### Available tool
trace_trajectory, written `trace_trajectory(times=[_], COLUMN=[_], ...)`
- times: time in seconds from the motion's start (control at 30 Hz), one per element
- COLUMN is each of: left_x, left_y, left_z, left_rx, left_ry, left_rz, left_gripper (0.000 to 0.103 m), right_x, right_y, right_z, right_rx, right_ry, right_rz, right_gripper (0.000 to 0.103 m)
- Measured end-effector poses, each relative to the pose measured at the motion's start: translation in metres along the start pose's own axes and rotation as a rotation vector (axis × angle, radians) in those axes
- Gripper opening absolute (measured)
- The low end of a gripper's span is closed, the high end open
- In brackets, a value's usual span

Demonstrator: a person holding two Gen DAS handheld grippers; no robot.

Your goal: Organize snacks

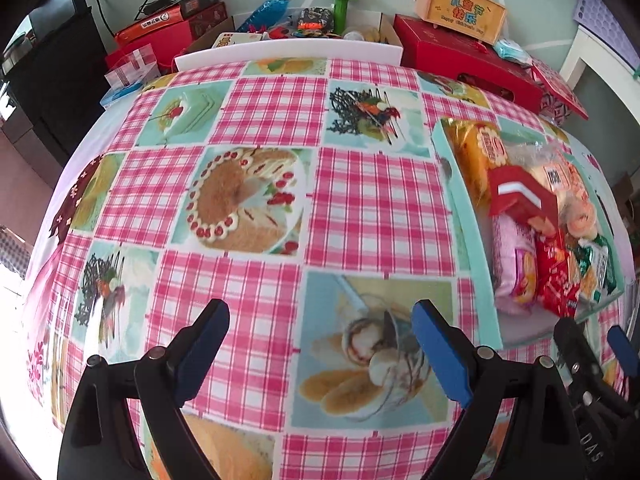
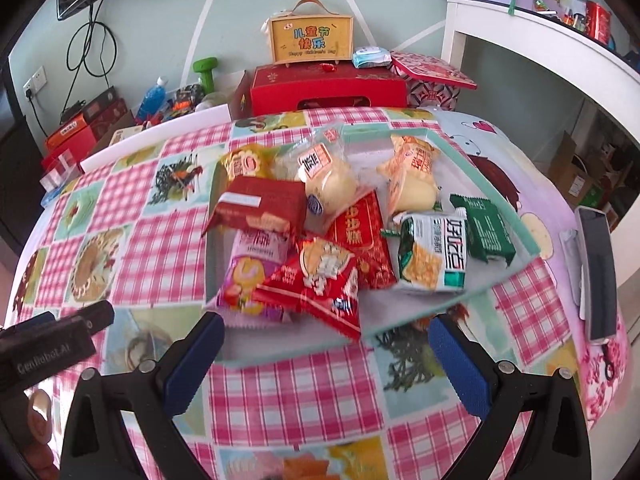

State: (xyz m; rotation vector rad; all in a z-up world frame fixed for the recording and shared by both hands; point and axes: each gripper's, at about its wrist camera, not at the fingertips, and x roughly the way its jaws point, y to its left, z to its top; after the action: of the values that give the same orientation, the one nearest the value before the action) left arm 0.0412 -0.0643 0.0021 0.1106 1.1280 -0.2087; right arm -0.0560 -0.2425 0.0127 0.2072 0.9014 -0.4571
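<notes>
Both jaws stand apart and hold nothing: the left gripper (image 1: 320, 356) hovers over bare checked tablecloth (image 1: 276, 120), the right gripper (image 2: 326, 364) just before the pale green tray (image 2: 516, 220) near the surface's right edge, heaped with snack packets (image 2: 320, 280).

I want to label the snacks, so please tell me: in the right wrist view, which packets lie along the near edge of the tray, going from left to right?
Pink packet → red packet → white and green cracker packet → dark green packet. All lie in the pale green tray.
</notes>
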Motion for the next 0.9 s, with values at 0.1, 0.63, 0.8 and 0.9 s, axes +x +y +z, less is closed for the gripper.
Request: trace_trajectory(times=[0.1, 0.63, 0.8, 0.9], left_x=[-0.002, -0.001, 0.005, 0.007], left_y=[0.001, 0.005, 0.005, 0.005], left_z=[-0.008, -0.021, -0.02, -0.02], left_rx=[0.003, 0.011, 0.003, -0.005], left_ry=[0.002, 0.025, 0.042, 0.055], left_rz=[-0.004, 0.008, 0.014, 0.012], left_gripper=[0.093, 0.093, 0.093, 0.093], right_x=[-0.012, -0.004, -0.002, -0.001], right_y=[-0.001, -0.005, -0.007, -0.009], right_z=[0.004, -0.003, -0.005, -0.006], right_rx=[0.003, 0.003, -0.002, 0.002], right_ry=[-0.027, 0.014, 0.031, 0.039], right_rz=[0.004, 0.037, 0.027, 0.027], right_gripper=[0.103, 0.103, 0.103, 0.103])
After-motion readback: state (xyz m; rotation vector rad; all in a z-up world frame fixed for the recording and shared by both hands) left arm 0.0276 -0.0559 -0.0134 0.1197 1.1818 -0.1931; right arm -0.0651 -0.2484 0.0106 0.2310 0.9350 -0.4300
